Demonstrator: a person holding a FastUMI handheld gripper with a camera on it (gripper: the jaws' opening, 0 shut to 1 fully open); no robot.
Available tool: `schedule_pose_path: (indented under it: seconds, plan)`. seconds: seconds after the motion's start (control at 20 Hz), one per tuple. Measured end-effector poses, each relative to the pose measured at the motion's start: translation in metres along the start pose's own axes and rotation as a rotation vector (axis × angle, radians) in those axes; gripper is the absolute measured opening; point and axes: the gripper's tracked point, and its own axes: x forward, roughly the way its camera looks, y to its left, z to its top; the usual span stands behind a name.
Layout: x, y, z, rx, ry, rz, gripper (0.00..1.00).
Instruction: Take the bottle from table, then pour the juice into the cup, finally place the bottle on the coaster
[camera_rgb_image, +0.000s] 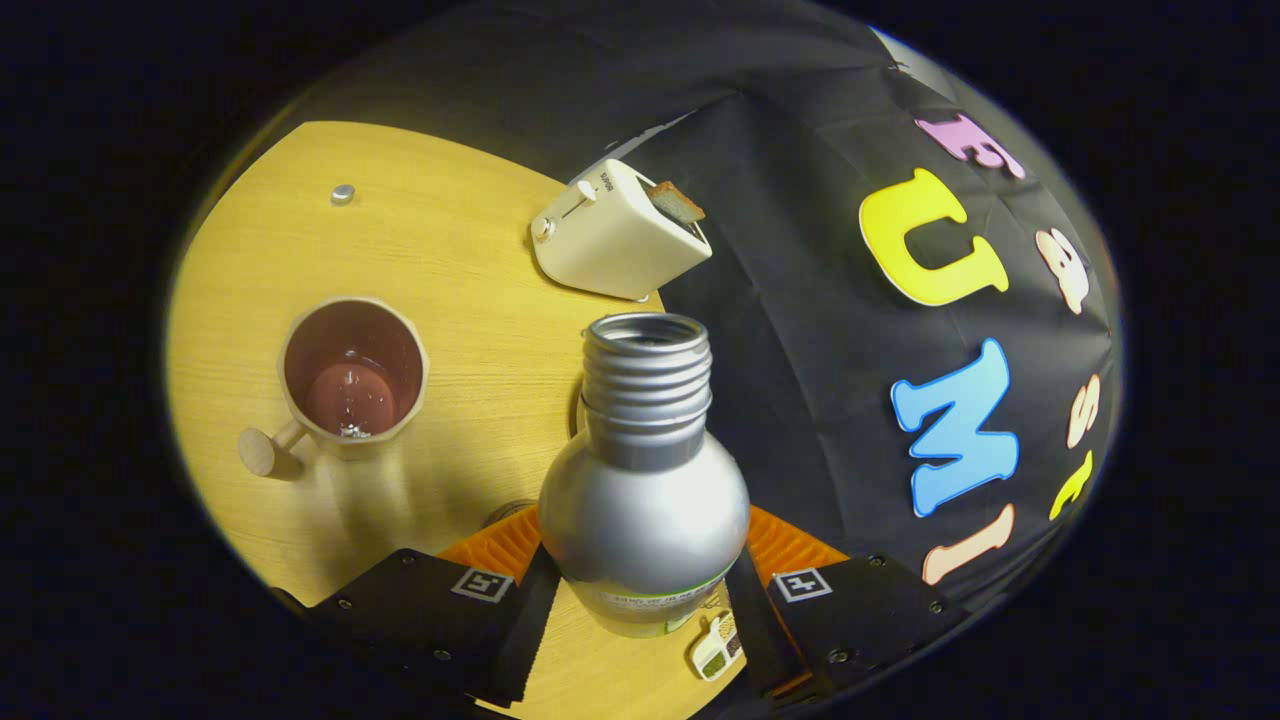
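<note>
Silver bottle (644, 470) (cap off) clamped between both fingers of the gripper (640, 590), cup (354, 375) well apart, open table (460, 270) between, toaster (618, 232) at table's edge.

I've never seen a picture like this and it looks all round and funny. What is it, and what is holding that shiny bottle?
The camera rides on a hand-held claw and looks forward along its two fingers. They squeeze an open silver metal bottle from both sides. Beyond it is a yellow wooden table. On it stand a brownish mug with a peg handle, with something wet glinting in its bottom, and a cream toaster with toast sticking out. A small silver knob sits farther off.
</note>
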Motion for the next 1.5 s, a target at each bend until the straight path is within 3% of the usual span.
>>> schedule_pose_path:
  seconds: [0.9,1.25,1.5]
  plan:
    - [-0.002,-0.015,-0.02,0.838,-0.109,0.147,0.8]
    - [0.022,-0.025,-0.015,1.061,-0.207,0.16,0.8]
    - [0.038,-0.019,-0.025,1.111,-0.196,0.144,0.79]
